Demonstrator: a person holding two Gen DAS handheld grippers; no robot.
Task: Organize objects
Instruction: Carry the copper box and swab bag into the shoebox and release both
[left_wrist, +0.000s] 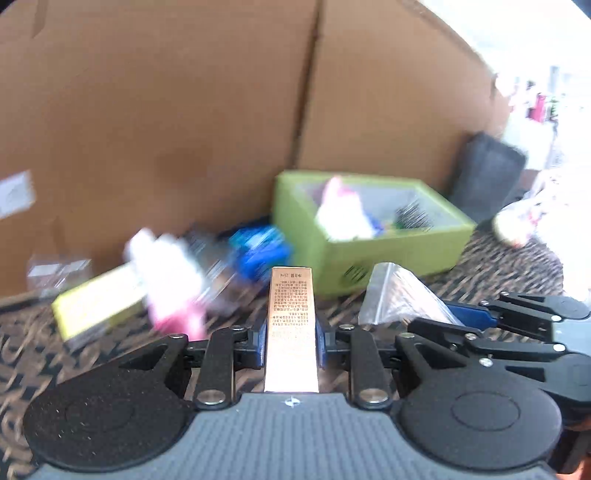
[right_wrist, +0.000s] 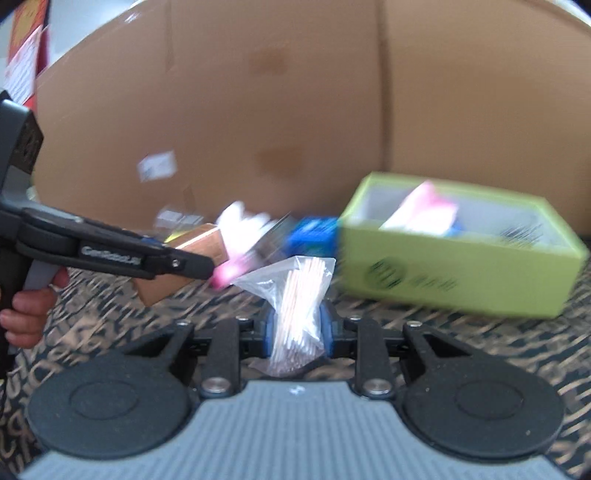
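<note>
The left gripper (left_wrist: 290, 341) clamps a copper box (left_wrist: 290, 332); the right gripper (right_wrist: 297, 332) pinches a bag of swabs (right_wrist: 295, 314). Both are held above the surface, short of the green box (right_wrist: 454, 273). Risk: the slick bag may slip out during transfer.

A glossy copper-toned carton (left_wrist: 291, 325), a clear crinkled plastic bag (right_wrist: 295, 295) of thin sticks, a matt green cardboard box (left_wrist: 391, 254), plain brown corrugated cardboard (left_wrist: 184, 110) and patterned woven carpet (left_wrist: 498, 266).
</note>
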